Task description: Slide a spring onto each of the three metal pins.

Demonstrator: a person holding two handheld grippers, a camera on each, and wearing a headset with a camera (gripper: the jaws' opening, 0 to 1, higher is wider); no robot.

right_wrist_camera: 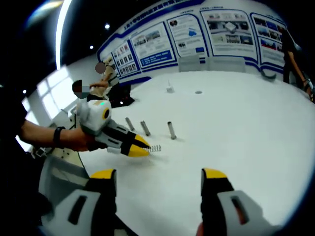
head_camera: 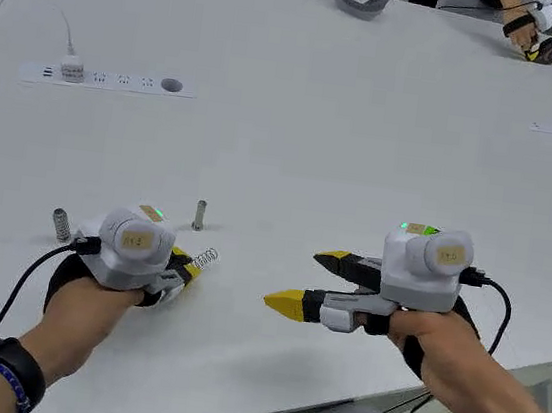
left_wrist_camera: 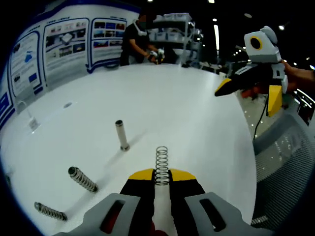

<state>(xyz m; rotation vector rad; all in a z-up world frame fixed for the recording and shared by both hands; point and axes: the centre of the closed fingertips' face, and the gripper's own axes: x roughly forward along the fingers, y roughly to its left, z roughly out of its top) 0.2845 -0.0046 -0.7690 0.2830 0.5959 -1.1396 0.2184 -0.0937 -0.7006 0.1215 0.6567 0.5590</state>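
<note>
Spring [left_wrist_camera: 161, 162] juts forward from the left gripper [left_wrist_camera: 161, 175], whose jaws are closed on its near end, low over the white worktop [head_camera: 366, 127]. Just beyond its far end we see a bare pin [left_wrist_camera: 121, 135] standing upright. Left of that stand two spring-covered pins [left_wrist_camera: 82, 179]. Well apart on the right, the right gripper [head_camera: 305, 281] hovers, its jaws wide open and empty.
</note>
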